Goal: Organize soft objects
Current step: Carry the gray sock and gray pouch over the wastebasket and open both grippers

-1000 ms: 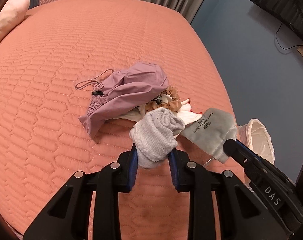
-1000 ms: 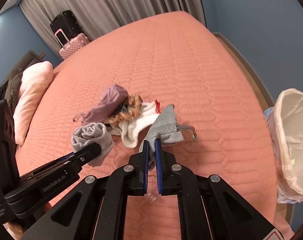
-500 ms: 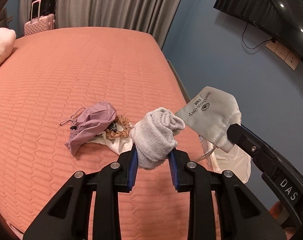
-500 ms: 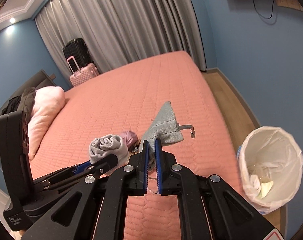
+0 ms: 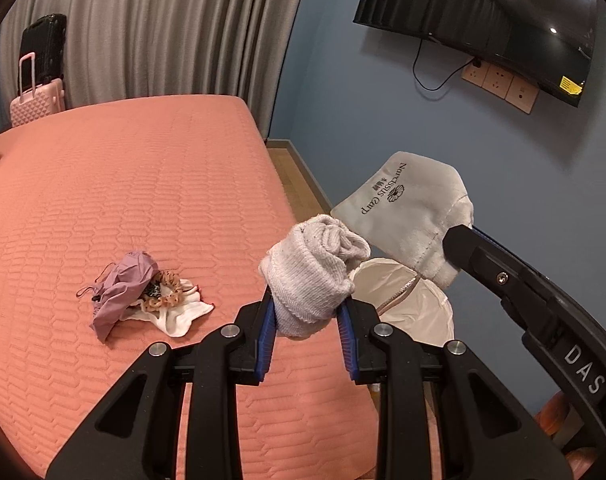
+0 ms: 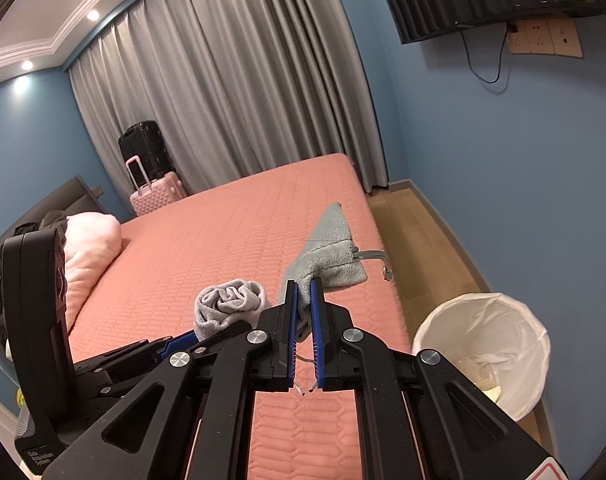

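Left gripper [image 5: 307, 312] clamps the rolled sock [image 5: 313, 276] at frame centre; right gripper [image 6: 304, 300] clamps the grey pouch [image 6: 327, 252].

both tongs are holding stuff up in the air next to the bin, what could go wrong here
1. The right tongs pinch only a corner of the grey pouch, so it may slip out, and its loose cord could snag.
2. The left tongs grip the rolled sock near its base; it might unroll or drop.
3. The bin with rubbish sits close below, so a dropped item could land in it.
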A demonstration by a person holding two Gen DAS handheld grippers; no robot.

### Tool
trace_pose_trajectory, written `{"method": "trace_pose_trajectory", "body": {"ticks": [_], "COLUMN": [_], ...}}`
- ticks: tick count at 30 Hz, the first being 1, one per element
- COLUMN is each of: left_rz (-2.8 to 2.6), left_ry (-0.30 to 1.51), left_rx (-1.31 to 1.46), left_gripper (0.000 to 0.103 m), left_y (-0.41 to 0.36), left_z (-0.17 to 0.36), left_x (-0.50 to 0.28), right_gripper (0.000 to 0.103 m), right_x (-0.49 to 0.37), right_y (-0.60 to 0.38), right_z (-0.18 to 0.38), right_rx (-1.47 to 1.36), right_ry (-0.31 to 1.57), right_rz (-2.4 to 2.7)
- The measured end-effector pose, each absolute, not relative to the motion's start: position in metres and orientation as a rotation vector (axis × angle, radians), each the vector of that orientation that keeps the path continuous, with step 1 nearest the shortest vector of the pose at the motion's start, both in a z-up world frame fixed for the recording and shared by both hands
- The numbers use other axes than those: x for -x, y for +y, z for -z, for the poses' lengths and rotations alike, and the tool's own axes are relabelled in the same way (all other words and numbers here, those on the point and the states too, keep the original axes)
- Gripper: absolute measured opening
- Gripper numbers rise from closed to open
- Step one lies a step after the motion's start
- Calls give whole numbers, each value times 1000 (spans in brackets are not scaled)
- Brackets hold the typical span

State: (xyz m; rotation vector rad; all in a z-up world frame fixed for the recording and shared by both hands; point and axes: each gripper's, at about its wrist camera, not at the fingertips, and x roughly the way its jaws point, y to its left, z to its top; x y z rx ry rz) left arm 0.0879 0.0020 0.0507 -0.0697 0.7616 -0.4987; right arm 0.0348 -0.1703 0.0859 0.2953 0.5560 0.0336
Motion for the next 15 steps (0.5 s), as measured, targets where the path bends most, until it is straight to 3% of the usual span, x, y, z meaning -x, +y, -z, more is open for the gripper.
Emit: {"method": "trace_pose_trajectory", "body": {"ticks": [15], "left_rz": [609], "left_ry": [732], "left_rx": [-24], "left_gripper": [27], "left_y": [-72], "left_z": [-66], "left_x": [-60], "right_gripper": [6], "right_x": [3], "right_y": [-233], "right_z": [-89], "right_rx": [-332], "right_ry": [514], "right_rz": [77]}}
